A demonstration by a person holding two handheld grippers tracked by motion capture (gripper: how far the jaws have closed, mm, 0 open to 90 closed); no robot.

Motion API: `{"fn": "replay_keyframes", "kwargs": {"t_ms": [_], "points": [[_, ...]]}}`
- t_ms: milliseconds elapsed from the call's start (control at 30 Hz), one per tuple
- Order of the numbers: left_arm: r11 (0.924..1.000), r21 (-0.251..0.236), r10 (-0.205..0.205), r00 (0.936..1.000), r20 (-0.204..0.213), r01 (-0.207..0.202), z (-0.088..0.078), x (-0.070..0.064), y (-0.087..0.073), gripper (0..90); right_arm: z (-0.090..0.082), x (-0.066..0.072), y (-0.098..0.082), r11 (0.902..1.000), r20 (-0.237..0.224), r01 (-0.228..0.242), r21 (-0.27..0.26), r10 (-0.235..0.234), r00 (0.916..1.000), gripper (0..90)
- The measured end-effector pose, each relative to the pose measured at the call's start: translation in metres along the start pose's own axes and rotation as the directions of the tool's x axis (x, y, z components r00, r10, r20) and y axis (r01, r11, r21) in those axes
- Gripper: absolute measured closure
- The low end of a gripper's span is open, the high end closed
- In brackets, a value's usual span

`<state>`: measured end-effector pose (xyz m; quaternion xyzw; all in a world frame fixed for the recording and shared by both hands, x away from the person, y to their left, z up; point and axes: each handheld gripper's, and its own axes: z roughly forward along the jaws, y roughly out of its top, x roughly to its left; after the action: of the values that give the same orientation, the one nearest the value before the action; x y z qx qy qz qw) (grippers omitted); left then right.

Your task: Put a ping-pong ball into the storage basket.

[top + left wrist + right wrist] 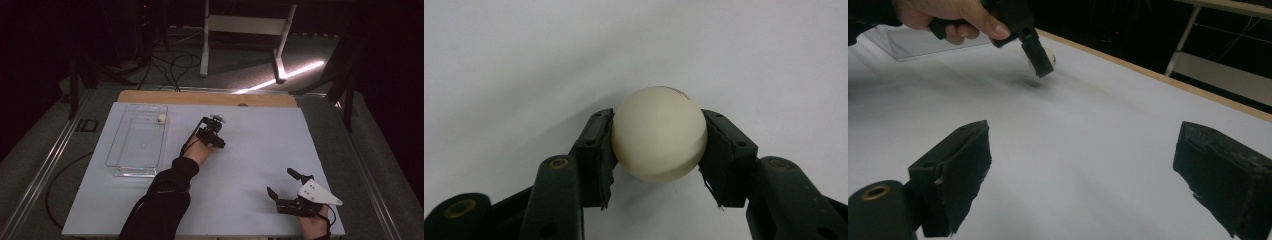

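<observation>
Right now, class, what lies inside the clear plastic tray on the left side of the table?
Inside the clear tray, one small white ball sits in a far corner; elsewhere its floor looks bare. A second white ball is outside it, gripped by the left gripper.

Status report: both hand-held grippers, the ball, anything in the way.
Left hand-held gripper shut on white ball. Right hand-held gripper open, nothing between its jaws. Clear tray left of the ball holds a second ball. Path clear.

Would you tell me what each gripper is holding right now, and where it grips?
The left gripper clamps a white ball across its middle, one pad on each side. The right gripper holds nothing.
</observation>
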<state>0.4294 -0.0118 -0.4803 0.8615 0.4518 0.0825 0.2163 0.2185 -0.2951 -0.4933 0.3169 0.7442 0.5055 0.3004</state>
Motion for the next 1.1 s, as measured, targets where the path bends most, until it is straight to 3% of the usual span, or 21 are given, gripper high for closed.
{"fn": "replay_keyframes", "kwargs": {"t_ms": [500,733,1100], "points": [[0.993,0.029,0.113,0.9921,0.056,-0.114,-0.018,-0.001,-0.013,52.2,0.001,0.001,0.0,1.0,0.002,0.001,0.006,-0.001,1.0,8.4],[0.9831,0.051,0.171,0.9816,0.084,-0.176,-0.029,-0.002,-0.021,52.2,0.001,0.001,0.0,0.9999,0.001,0.003,0.01,-0.003,1.0,8.3],[0.9546,0.093,0.272,0.9556,0.113,-0.283,-0.038,0.005,-0.035,52.2,0.002,0.002,0.0,0.9999,0.0,0.006,0.011,-0.006,1.0,8.3]]}}
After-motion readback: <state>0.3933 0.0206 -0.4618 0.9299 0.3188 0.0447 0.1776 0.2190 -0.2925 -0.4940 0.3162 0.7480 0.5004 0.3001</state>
